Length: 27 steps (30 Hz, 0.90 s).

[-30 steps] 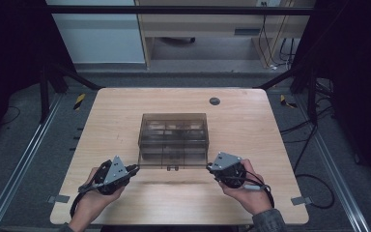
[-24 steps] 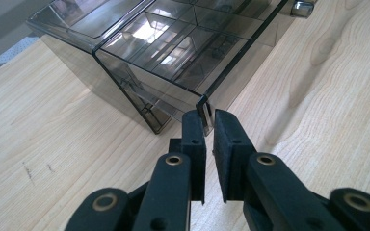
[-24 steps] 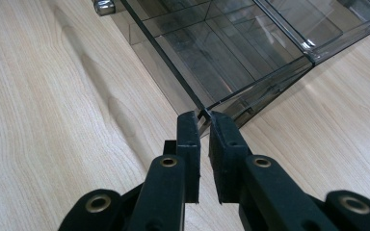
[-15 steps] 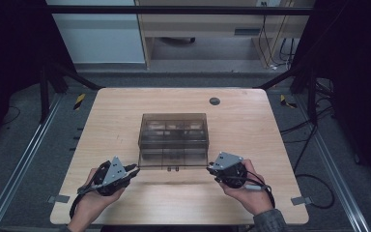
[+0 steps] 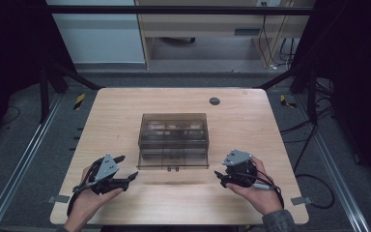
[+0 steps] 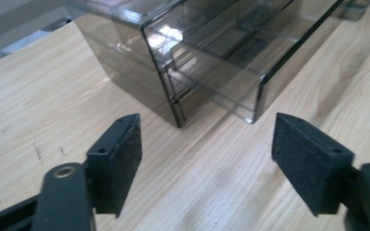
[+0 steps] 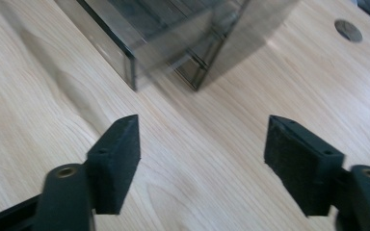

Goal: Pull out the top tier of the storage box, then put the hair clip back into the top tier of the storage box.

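A smoked clear drawer box (image 5: 174, 137) stands in the middle of the wooden table (image 5: 125, 106), its lowest drawer pulled out a little toward me. My left gripper (image 5: 128, 167) rests at the box's front left, pointing at that corner of the box (image 6: 207, 57). Its jaws have just been opening and now stand wide, with bare wood between them (image 6: 207, 161). My right gripper (image 5: 221, 178) sits at the front right, facing the other corner of the box (image 7: 173, 43). Its jaws have also just been opening, and nothing is between them (image 7: 204, 161).
A round grey grommet (image 5: 214, 101) sits in the tabletop behind the box, also seen in the right gripper view (image 7: 348, 30). Black frame posts flank the table. A yellow-and-black strip (image 5: 79, 100) lies on the floor at the left. Cables trail at the right.
Both grippers' jaws have spread from nearly shut to wide apart. Both hands have stayed where they were, and the drawer box has not moved.
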Motion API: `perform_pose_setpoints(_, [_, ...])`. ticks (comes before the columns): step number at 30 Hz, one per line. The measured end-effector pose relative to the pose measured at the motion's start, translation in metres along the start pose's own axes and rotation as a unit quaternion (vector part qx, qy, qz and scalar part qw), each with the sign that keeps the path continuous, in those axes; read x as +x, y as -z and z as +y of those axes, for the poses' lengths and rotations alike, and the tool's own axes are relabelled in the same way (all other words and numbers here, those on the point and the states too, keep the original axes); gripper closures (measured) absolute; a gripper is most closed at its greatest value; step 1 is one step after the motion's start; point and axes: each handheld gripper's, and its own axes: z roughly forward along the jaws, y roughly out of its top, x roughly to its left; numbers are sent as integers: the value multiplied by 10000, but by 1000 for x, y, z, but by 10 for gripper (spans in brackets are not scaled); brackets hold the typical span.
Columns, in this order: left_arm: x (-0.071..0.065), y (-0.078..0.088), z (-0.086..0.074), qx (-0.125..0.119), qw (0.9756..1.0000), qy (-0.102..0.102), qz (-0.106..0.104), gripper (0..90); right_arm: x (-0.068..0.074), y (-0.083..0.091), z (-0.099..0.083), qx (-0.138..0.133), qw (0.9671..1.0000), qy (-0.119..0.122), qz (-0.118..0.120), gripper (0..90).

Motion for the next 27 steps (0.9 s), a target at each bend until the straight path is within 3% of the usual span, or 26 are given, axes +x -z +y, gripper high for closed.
perform_pose_setpoints(7, [8, -7, -10, -192, 9991, 340, 148, 136, -15, 5, -13, 134, 9994, -322, -45, 126])
perform_pose_setpoints(9, [10, -8, -14, -252, 9985, 454, 199, 109, -19, 8, -17, 168, 9990, -403, -42, 124])
perform_pose_setpoints(12, [13, -10, -19, -368, 9972, 632, 177, 89, -26, 13, -27, 277, 9984, -481, -101, 180])
perform_pose_setpoints(16, [15, -11, -26, -470, 9961, 720, 211, 82, -35, 20, -42, 548, 9965, -617, -149, 261])
perform_pose_setpoints(19, [17, -8, -31, -475, 9962, 664, 295, 80, -41, 24, -52, 713, 9950, -681, -145, 337])
perform_pose_setpoints(23, [20, -3, -39, -557, 9946, 756, 432, 76, -45, 30, -64, 912, 9928, -766, -120, 416])
perform_pose_setpoints(27, [20, 0, -46, -536, 9948, 613, 604, 76, -48, 34, -73, 1103, 9905, -821, -72, 501])
